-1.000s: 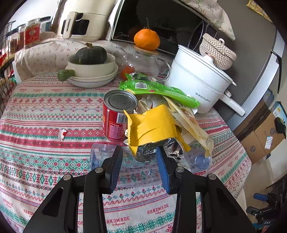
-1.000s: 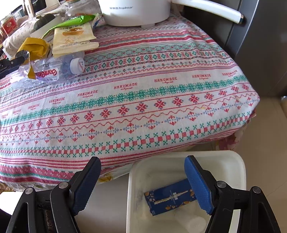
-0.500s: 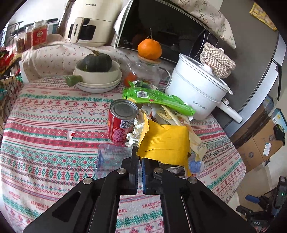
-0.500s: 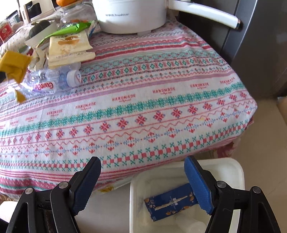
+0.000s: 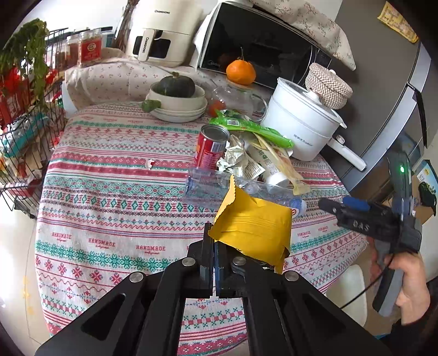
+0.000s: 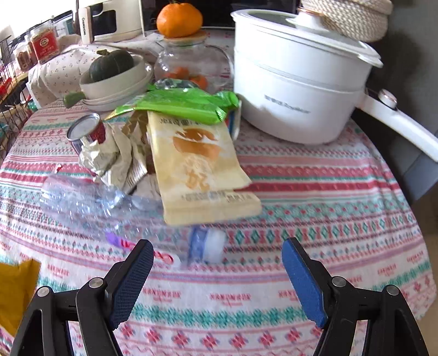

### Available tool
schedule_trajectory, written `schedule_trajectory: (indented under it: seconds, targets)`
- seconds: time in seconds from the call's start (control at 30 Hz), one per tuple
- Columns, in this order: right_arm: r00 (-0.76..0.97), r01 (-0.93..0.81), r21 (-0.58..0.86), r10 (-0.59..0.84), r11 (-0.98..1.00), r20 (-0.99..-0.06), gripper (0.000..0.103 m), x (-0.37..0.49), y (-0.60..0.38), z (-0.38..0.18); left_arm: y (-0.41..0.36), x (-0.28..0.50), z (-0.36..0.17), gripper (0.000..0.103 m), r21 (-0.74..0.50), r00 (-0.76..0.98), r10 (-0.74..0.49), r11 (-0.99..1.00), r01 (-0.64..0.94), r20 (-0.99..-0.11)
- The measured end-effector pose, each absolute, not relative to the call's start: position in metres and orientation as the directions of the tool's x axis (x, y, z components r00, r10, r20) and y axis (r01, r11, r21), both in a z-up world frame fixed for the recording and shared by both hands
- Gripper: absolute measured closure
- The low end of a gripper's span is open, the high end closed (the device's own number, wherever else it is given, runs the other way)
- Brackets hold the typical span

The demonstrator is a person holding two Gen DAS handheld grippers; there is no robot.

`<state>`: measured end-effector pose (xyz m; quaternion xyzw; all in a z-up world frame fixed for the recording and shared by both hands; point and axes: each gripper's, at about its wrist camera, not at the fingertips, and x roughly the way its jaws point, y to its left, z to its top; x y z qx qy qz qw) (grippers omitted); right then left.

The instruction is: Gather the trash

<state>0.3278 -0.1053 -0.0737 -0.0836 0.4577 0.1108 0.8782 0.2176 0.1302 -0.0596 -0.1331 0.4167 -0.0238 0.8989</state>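
My left tongs (image 5: 215,256) clamped crumpled yellow foil wrapper (image 5: 253,228) by one corner; right tongs (image 6: 217,269) gaped empty above crushed clear plastic bottle (image 6: 90,202). Best kept squeeze firm, wrapper hung loosely.

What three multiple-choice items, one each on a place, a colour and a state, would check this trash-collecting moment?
1. Where does the orange fruit sit?
A. on the glass jar's lid
B. in the bowl
C. on the tablecloth

2. What colour is the torn wrapper held by the left gripper?
A. green
B. yellow
C. red

3. How is the right gripper?
A. shut on a bottle
B. shut on nothing
C. open, holding nothing

Key: 1 A, it rests on the clear glass jar; 2 B, the pinched wrapper is plainly yellow; 3 C, its blue fingers stand wide apart above the patterned tablecloth.
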Motion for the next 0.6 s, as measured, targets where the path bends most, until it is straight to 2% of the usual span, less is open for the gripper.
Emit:
schedule_trajectory:
  seconds: [0.23, 0.4, 0.5, 0.57, 0.6]
  targets:
    - [0.59, -0.315, -0.131, 0.086, 0.94, -0.803, 0.024, 0.372, -0.052, -0.091, 0.142, 0.222, -0.067, 0.103, -0.155, 0.666, -0.064, 0.985, -0.079, -0.743]
    - [0.572, -0.313, -0.158, 0.053, 0.937, -0.818, 0.032, 0.39, -0.043, -0.11, 0.156, 0.227, -0.072, 0.103, -0.173, 0.659, -0.067, 0.98, -0.097, -0.749]
    - [0.575, -0.293, -0.182, 0.021, 0.939, -0.818, 0.049, 0.394, -0.044, -0.117, 0.162, 0.228, -0.072, 0.103, -0.179, 0.659, -0.067, 0.978, -0.104, -0.749]
    - [0.576, -0.293, -0.184, 0.02, 0.938, -0.817, 0.07, 0.395, -0.045, -0.117, 0.164, 0.228, -0.073, 0.103, -0.183, 0.659, -0.068, 0.977, -0.108, -0.749]
    - [0.578, -0.294, -0.189, 0.017, 0.937, -0.816, 0.075, 0.394, -0.045, -0.116, 0.165, 0.228, -0.073, 0.103, -0.185, 0.659, -0.069, 0.977, -0.109, -0.749]
